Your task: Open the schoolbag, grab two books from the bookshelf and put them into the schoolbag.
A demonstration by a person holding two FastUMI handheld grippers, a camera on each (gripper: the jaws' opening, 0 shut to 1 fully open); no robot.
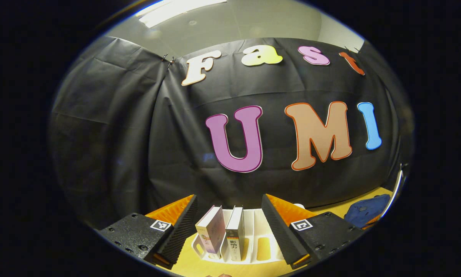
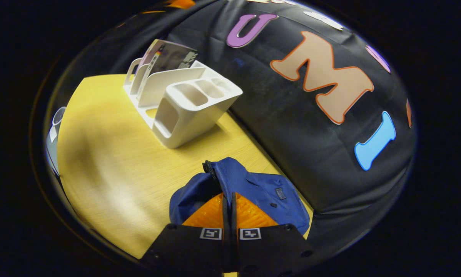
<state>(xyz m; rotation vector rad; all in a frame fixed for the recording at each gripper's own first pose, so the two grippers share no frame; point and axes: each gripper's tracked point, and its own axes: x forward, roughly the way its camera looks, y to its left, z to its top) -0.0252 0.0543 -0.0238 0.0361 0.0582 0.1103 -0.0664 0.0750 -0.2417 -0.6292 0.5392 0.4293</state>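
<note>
Standing upright in the white bookshelf (image 1: pixel 253 234), two books: a purple-covered book (image 1: pixel 211 234) leaning slightly toward the left tool's left finger, and a white-spined book (image 1: pixel 235 238) just beside it, spines facing the left tool (image 1: pixel 229 227), long axes running up and down. Sitting in the shelf's left slots, with open slots to their right. Left tool hanging wide open, holding nothing, fingers spread on either side of the bookshelf and apart from both books. Bookshelf resting on the yellow table (image 2: pixel 111 161), close against the black cloth wall (image 1: pixel 138 134) behind it.

Lying on the table to the right of the bookshelf, well apart from it, the blue schoolbag (image 2: pixel 253 192), pushed up near the wall and near the table's right edge. Right tool (image 2: pixel 227 204) closed tight, fingers together, pinching the schoolbag's fabric just below the zipper end (image 2: pixel 207 167). Stretching between schoolbag and bookshelf, bare table; more bare table spreading in front of the bookshelf toward the near edge.

In the right gripper view, the bookshelf's cup-like end compartment (image 2: pixel 197 104) facing the schoolbag, books (image 2: pixel 169 57) sticking up at its far end.
</note>
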